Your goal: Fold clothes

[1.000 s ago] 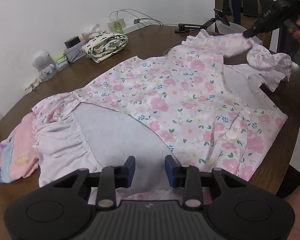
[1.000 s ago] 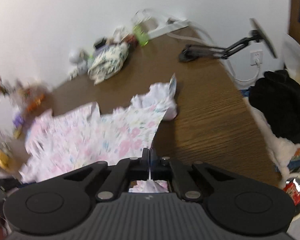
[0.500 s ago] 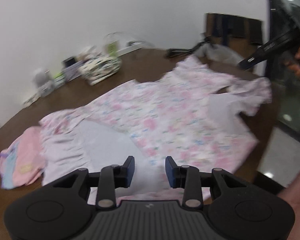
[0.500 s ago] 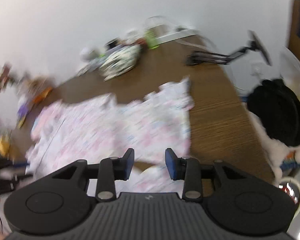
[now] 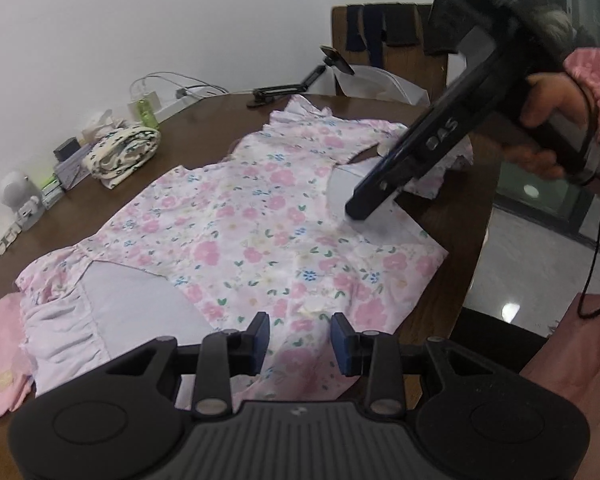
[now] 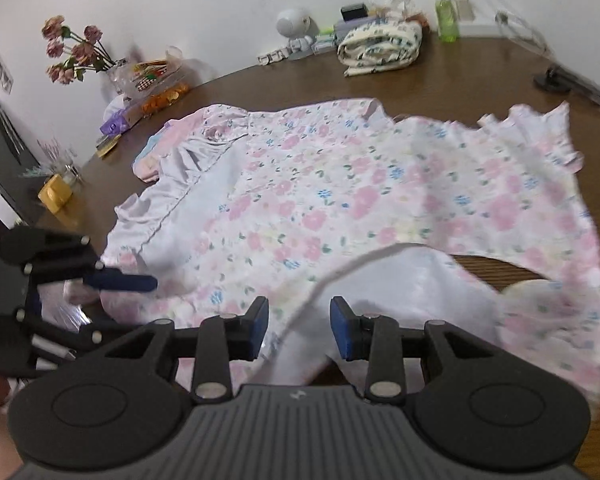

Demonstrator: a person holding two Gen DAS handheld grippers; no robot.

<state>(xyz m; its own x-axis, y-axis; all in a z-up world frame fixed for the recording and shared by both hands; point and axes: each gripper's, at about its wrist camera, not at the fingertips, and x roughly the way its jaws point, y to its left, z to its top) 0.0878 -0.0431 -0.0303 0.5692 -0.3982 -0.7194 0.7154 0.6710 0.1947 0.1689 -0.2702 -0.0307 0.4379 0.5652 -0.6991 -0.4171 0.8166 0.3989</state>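
While both tongs, left and right, are hanging spread and empty, the floral garment is lying half-folded on the bench, further folds remaining.

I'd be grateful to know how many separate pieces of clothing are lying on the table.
3: the floral dress spread mid-table, a folded patterned garment near the wall, and pink clothing partly under the dress's ruffled end. Others may be hidden.

A pink floral dress lies spread flat across the round wooden table, its pale lining showing where both sides are folded inward. One ruffled sleeve reaches toward the table's far edge; the hem hangs over the near edge.
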